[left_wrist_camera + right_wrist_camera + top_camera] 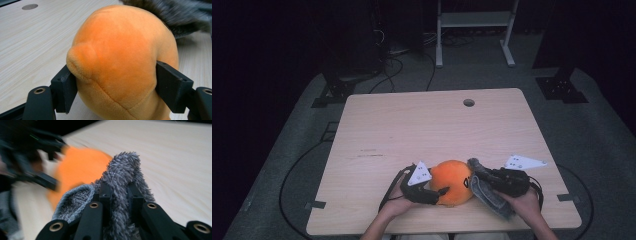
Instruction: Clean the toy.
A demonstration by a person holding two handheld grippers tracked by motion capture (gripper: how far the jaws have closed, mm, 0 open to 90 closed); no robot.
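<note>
High view: looking down on a wooden table (412, 130), with the work sitting near its 6 o'clock edge.
Orange plush ball (452, 182): resting on the table between the two grippers, just above the near edge, at about 6 o'clock of the tabletop.
Grey fuzzy cloth (488, 192): lying against the ball's 3 o'clock side and trailing toward 5 o'clock, under the right gripper.
Left gripper (438, 192): coming in from 9 o'clock of the ball, held in the left hand (399, 202), white three-cornered plate sitting on top.
Right gripper (477, 176): coming in from 3 o'clock of the ball, held in the right hand (526, 202), its white plate pointing toward 2 o'clock.
Left gripper view: showing the ball (122, 60) wedged between both black jaws, one at 8 o'clock and one at 4 o'clock, each pressing into the plush; a small rounded bump bulging at 9 o'clock of the ball; the cloth (175, 15) showing at 1 o'clock behind it.
Left gripper state: grasping the orange plush ball, jaws set apart by its width.
Right gripper view: showing the jaws squeezed close together on a fold of the cloth (122, 182), which is standing up toward 12 o'clock; the ball (80, 172) blurring at 10 o'clock, with the other gripper (45, 180) against it.
Right gripper state: clenched on the grey fuzzy cloth.
Hole in the table (468, 102): sitting at 12 o'clock, well apart from the ball.
</note>
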